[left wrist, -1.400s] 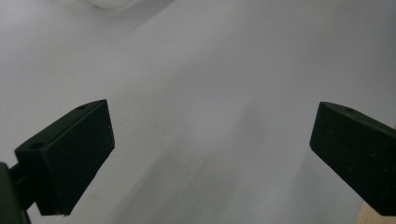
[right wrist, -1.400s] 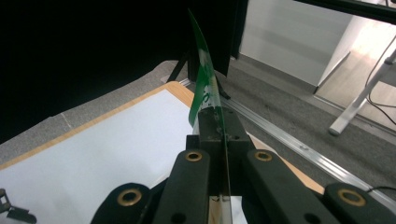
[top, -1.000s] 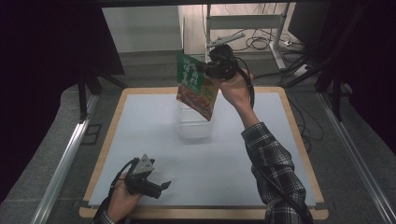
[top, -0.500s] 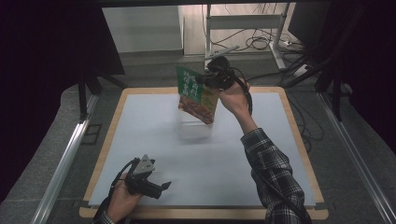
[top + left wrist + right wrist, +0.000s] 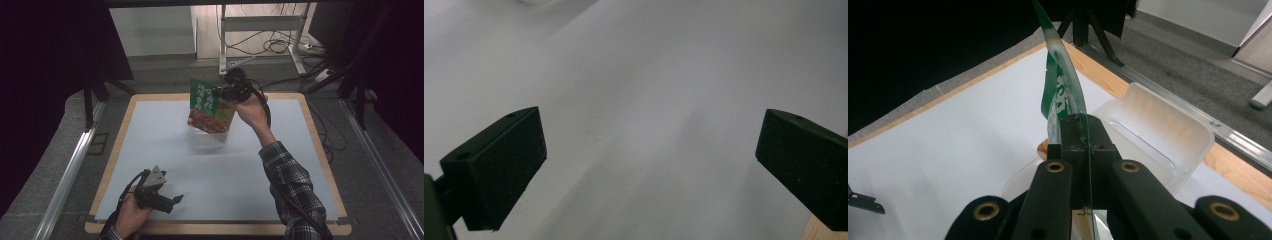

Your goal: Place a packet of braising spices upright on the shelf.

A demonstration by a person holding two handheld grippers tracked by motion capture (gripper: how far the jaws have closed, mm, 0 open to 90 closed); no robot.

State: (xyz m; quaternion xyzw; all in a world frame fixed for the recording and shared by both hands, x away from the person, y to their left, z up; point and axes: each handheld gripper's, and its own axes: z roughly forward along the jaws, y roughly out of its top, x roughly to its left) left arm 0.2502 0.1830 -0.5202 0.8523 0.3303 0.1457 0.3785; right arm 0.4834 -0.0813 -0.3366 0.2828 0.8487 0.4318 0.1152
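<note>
We are looking down on a white sheet [image 5: 165,150] that is covering a table with a pale wood rim [image 5: 320,145]. Our right gripper [image 5: 224,93] is pinching a flat, glossy food pouch [image 5: 207,106], green at the top and printed with a brown dish lower down, and is holding it tilted in the air over the far middle of the sheet. In the right gripper view the black jaws are lying pressed together on the pouch's thin edge [image 5: 1068,95], which is curving upward like a blade. Just below it a clear, rounded plastic container [image 5: 1158,135] is resting on the sheet. Our left gripper [image 5: 172,200], matte black with a grey three-cornered plate, is resting at the near edge; its foam-faced jaws are standing wide apart over bare sheet, gripping nothing.
</note>
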